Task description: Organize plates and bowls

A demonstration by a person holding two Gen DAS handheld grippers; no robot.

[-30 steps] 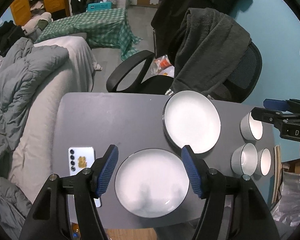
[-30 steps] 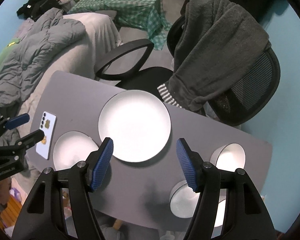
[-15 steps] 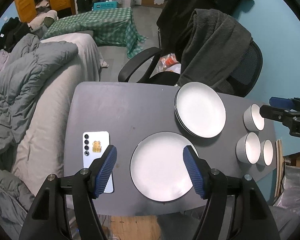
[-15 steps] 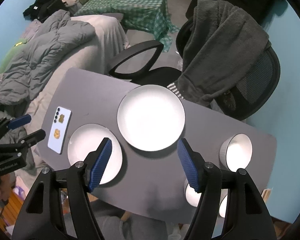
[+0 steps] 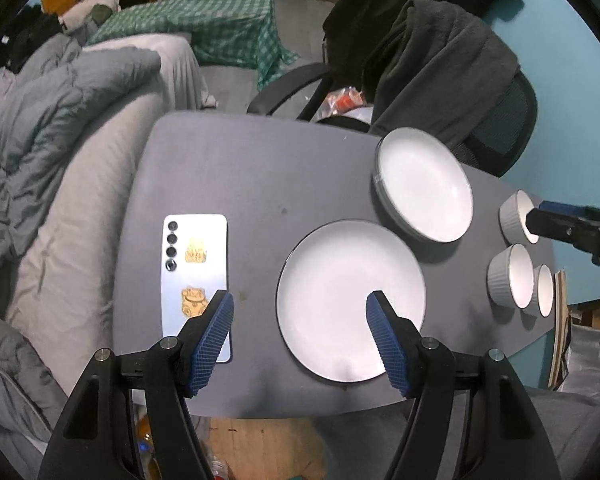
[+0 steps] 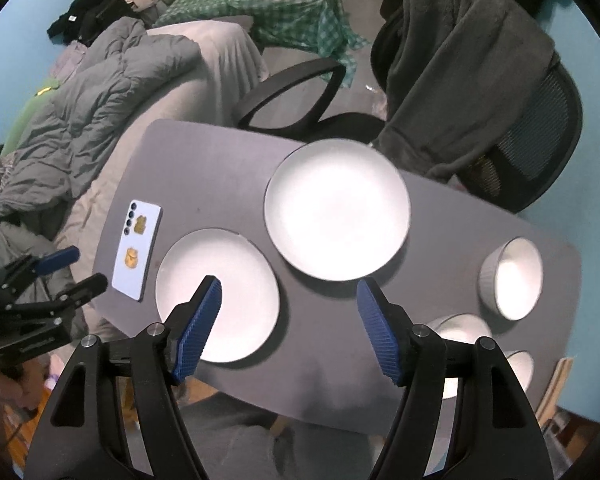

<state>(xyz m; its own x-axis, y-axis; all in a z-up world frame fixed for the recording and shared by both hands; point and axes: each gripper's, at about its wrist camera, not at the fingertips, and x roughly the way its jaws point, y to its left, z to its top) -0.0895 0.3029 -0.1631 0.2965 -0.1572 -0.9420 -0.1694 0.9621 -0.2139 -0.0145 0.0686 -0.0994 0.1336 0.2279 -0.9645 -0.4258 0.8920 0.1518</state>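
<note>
From your left wrist camera, the left gripper (image 5: 300, 316) now hangs with its jaws wide and nothing between them, above the near strip of the grey table (image 5: 228, 176). A second ago the near plate (image 5: 350, 300) sat squarely between the blue pads; now it lies to the right, with only the right pad over its rim, and the phone (image 5: 196, 280) has come in under the left pad. So you have drifted off the plate, not onto it, and no grasp has begun. The far plate stack (image 5: 424, 188) stands just beyond the near plate, and three bowls (image 5: 514, 276) line the table's right edge. The right gripper's tip partly covers the farthest bowl, and the smallest one shows only as a sliver.

From your right wrist camera, the right gripper (image 6: 288, 320) is empty and its jaws are opening. A second ago the far stack filled the gap between the pads; now it has slid up and away, and bare table lies between them, the near plate under the left pad. Nothing is sorted yet: plates apart, bowls unstacked. Two bowls are largely hidden behind the right finger, and this view is slightly blurred. The left gripper shows at the left edge
</note>
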